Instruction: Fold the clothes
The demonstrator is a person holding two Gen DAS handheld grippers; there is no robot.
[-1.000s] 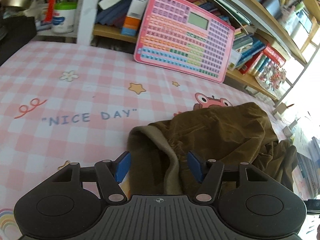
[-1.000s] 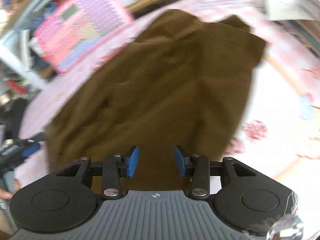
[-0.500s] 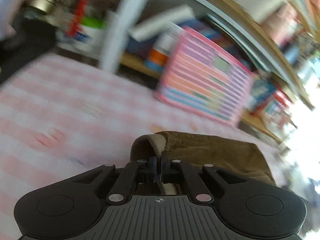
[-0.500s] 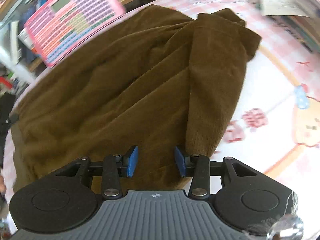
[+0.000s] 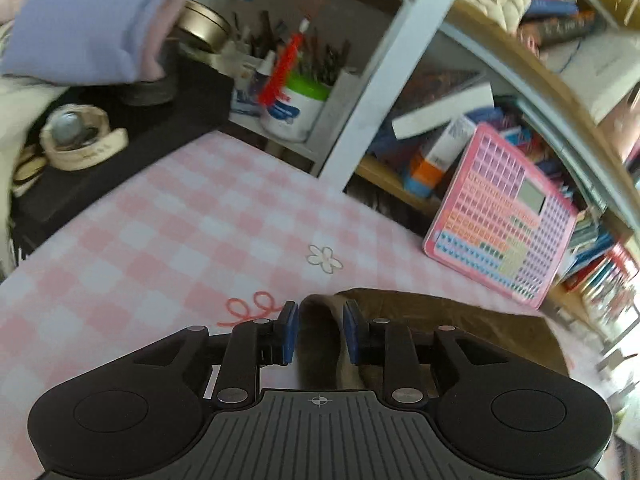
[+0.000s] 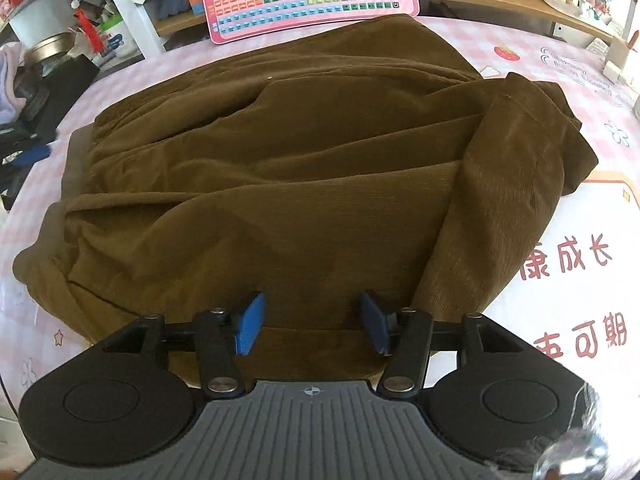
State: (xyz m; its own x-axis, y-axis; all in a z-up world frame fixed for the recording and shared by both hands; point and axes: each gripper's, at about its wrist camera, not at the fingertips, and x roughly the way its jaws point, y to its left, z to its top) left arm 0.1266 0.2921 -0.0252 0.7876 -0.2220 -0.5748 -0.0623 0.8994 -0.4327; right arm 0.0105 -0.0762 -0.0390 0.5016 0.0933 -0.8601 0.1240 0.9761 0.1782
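The brown garment (image 6: 280, 168) is spread before the right gripper (image 6: 312, 326), held wide; its edge (image 5: 320, 320) lies between the left gripper (image 5: 319, 332), narrowly parted; contact cannot be told.

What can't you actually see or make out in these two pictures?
- Near hem of the brown garment: right wrist view, hidden behind the right tool.
- Garment's right part: left wrist view, blurred and hidden behind the left tool.
- Keys on the pink board: left wrist view, too small and blurred to read.
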